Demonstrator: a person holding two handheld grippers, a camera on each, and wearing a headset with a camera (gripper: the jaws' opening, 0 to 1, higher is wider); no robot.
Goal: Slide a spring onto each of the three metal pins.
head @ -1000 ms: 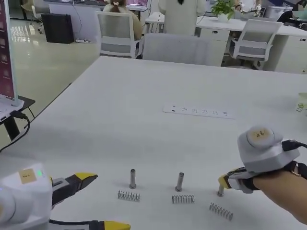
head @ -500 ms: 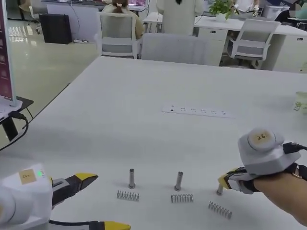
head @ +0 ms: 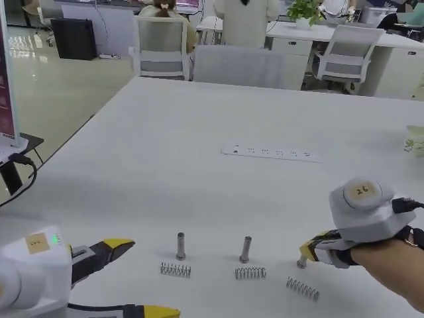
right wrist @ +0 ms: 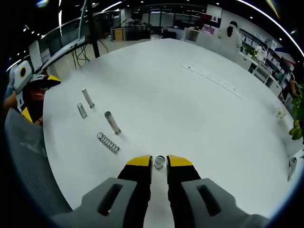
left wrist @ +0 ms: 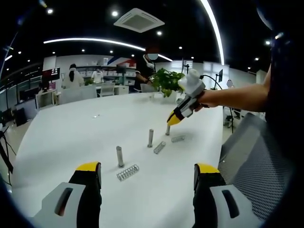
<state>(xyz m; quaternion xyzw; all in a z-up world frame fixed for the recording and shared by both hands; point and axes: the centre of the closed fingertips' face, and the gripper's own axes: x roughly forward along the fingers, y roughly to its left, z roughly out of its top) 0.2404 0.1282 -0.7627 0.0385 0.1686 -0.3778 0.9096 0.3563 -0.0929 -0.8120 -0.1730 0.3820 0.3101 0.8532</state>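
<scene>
Right claw (right wrist: 159,160) seemingly clamped on smooth cylindrical pin (right wrist: 159,164); left claw (left wrist: 147,172) wide apart before coiled wire spring (left wrist: 127,172).

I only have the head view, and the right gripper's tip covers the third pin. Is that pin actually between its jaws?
Observer: Yes. In the right gripper view the top of the third pin sits between the tips of the right gripper, with one jaw close on each side. I cannot tell whether they touch it.
Operator: And what is lined up with the left gripper?
Observer: In the left gripper view the left gripper is wide open and empty. The nearest pin stands upright ahead of it, between the lines of its jaws, and a spring lies on the table beside that pin.
</scene>
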